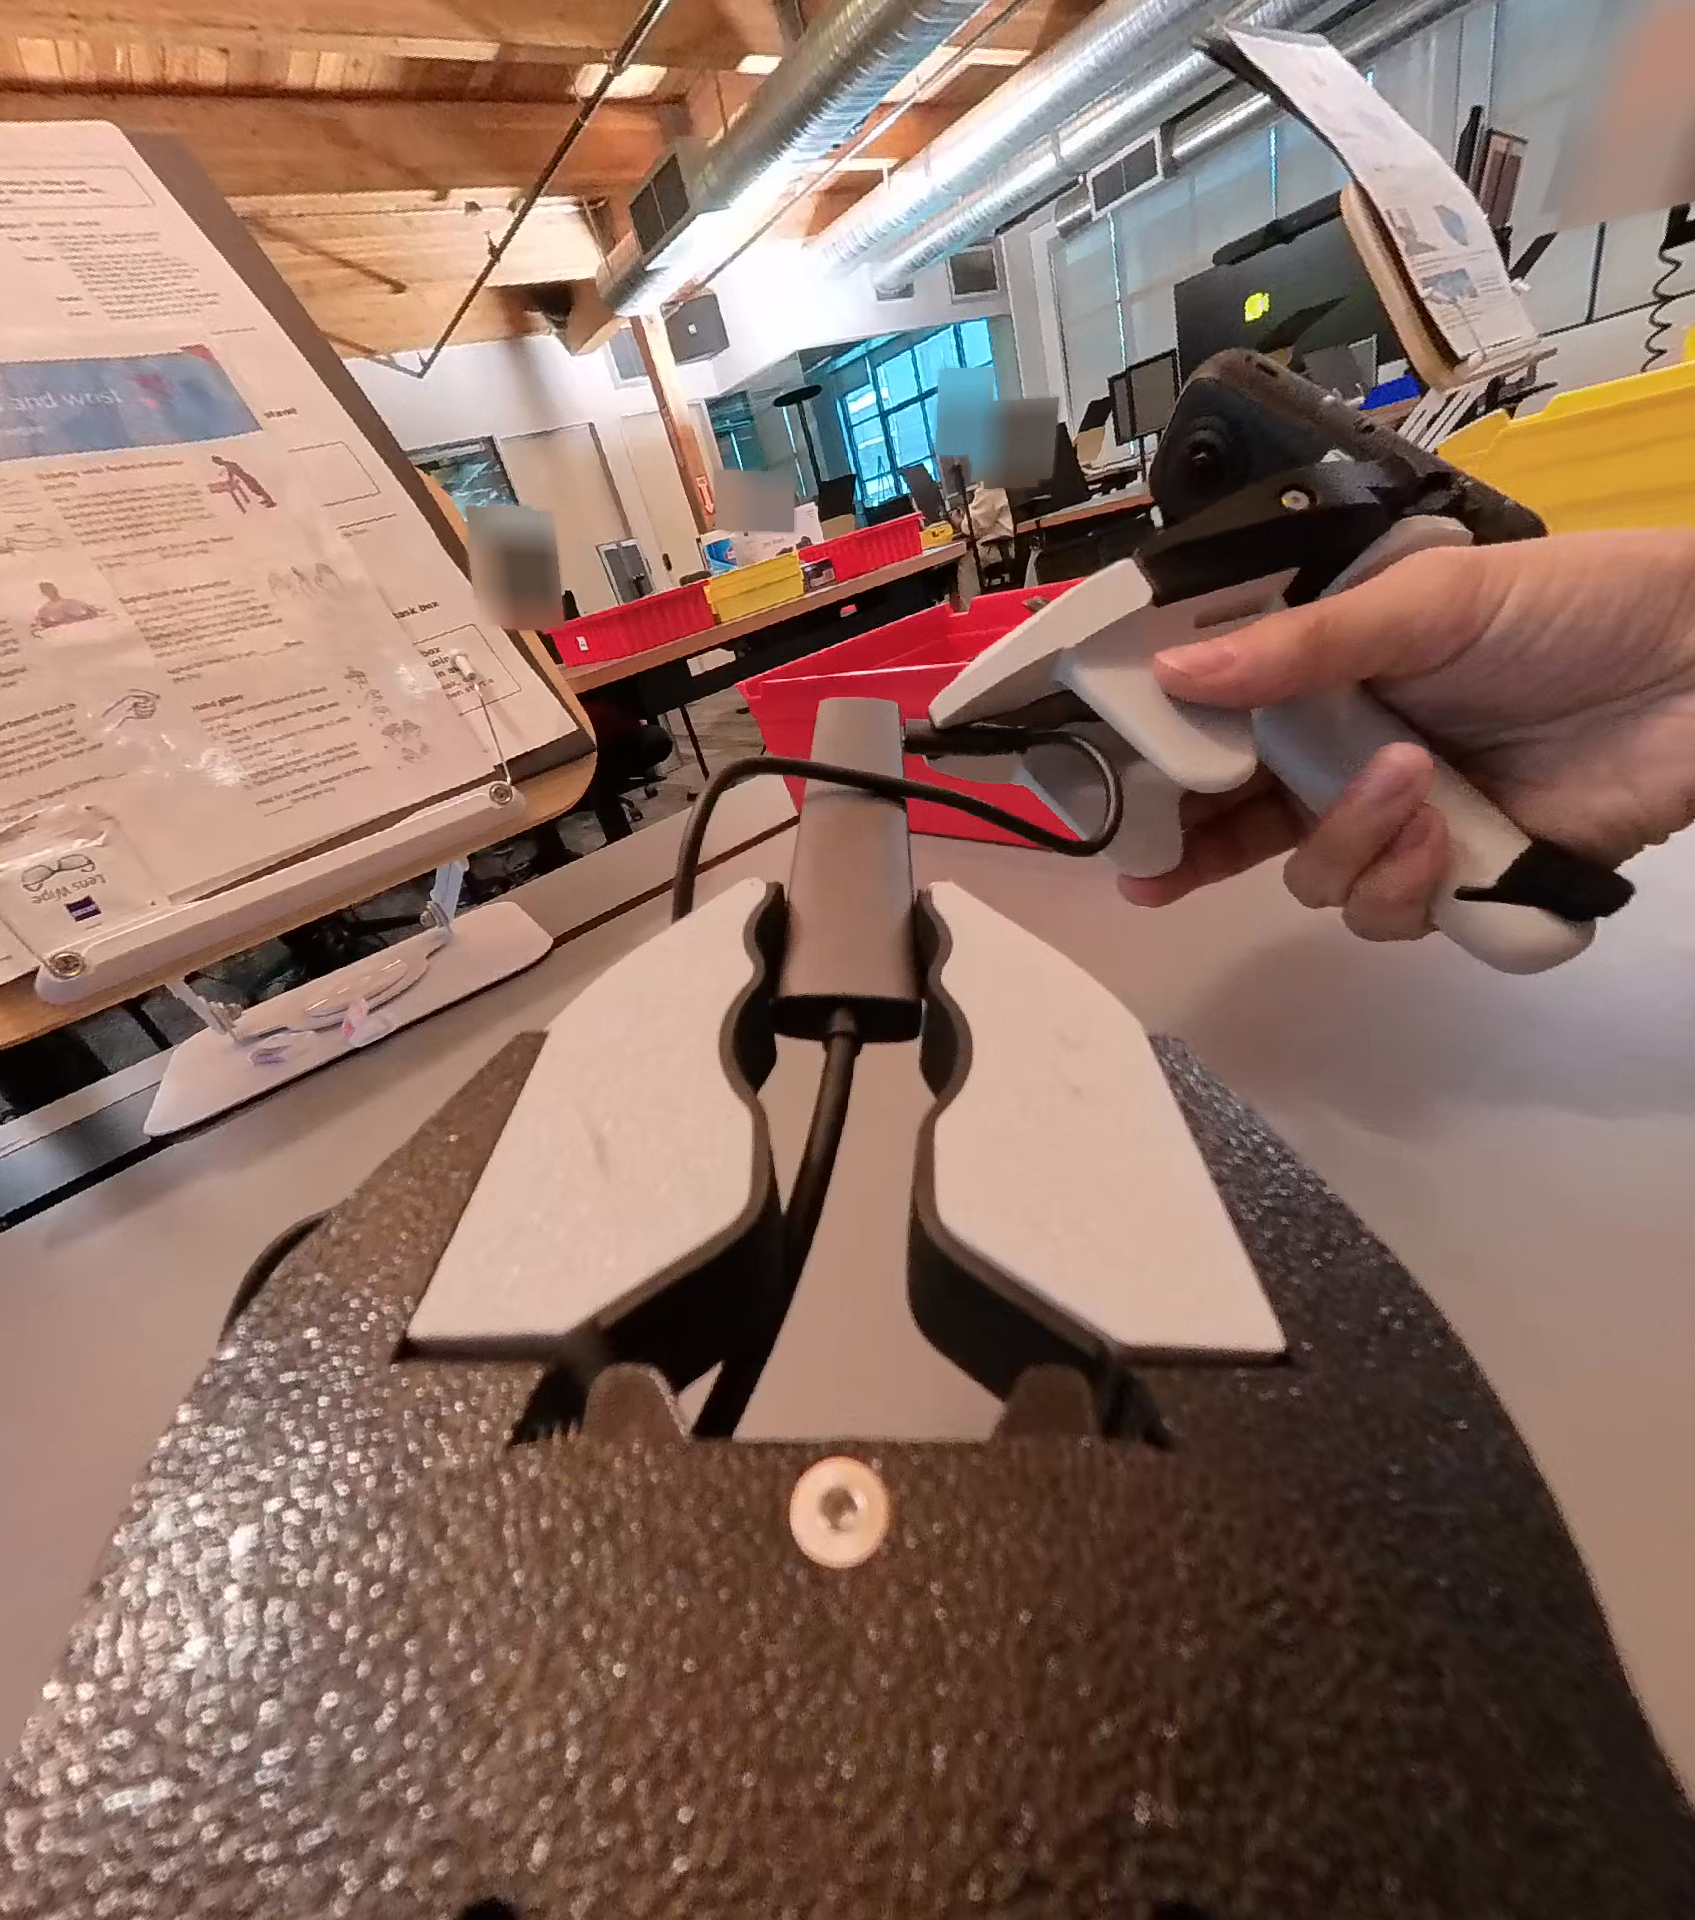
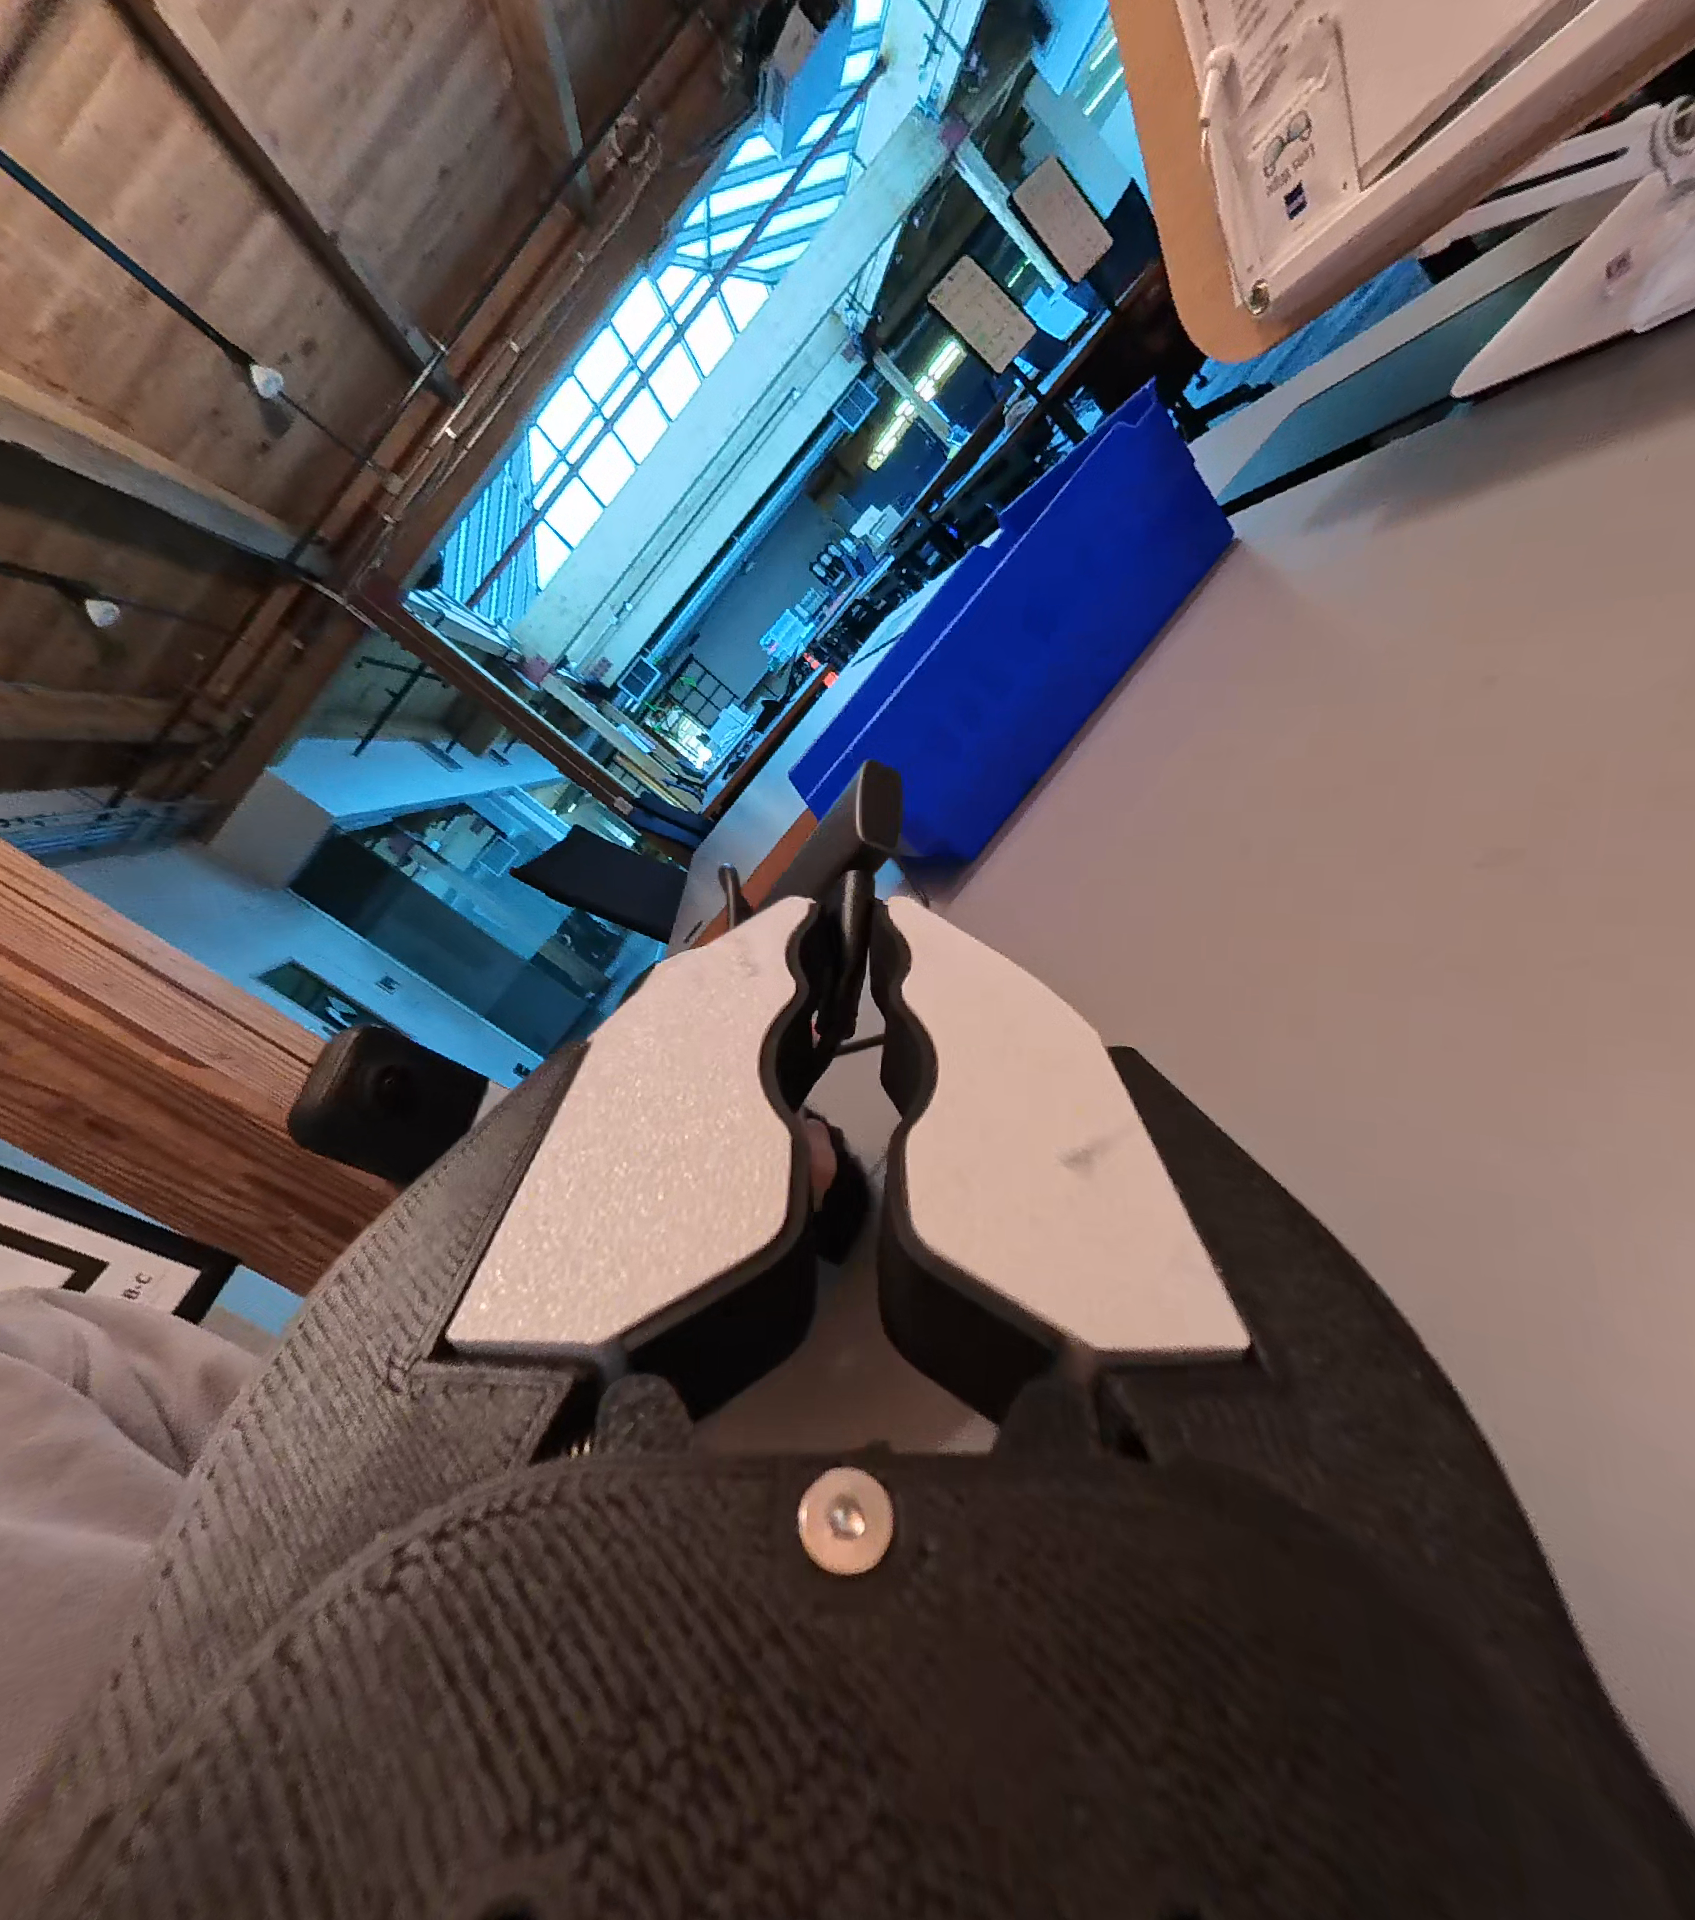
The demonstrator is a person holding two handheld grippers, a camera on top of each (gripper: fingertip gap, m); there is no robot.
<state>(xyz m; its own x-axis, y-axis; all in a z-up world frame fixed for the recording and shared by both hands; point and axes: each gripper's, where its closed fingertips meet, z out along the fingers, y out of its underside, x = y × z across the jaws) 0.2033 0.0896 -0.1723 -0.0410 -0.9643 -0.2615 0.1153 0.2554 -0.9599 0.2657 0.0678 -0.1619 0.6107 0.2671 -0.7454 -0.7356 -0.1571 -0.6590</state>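
Note:
In the left wrist view my left gripper (image 1: pixel 848 906) is shut on a slim grey adapter block (image 1: pixel 848 831), which sticks forward above the grey table (image 1: pixel 1394 1143). A black cable (image 1: pixel 822 1101) leaves the block's near end and runs back between the jaws. A hand holds my right gripper (image 1: pixel 942 717) at the upper right, and its tips pinch a black plug (image 1: pixel 973 740) right beside the block's far end. A cable loop (image 1: pixel 718 790) hangs from the plug. In the right wrist view my right gripper (image 2: pixel 851 916) is shut on the black plug (image 2: pixel 879 805), next to the grey block (image 2: pixel 822 836).
A tilted document stand with a laminated sheet (image 1: pixel 147 520) stands at the left, and also shows in the right wrist view (image 2: pixel 1342 156). A red bin (image 1: pixel 853 681) sits behind the block. Yellow bins (image 1: pixel 1653 436) are at the far right. A blue bin (image 2: pixel 1009 665) sits on the table. About 7 cm separates my left fingertips from my right.

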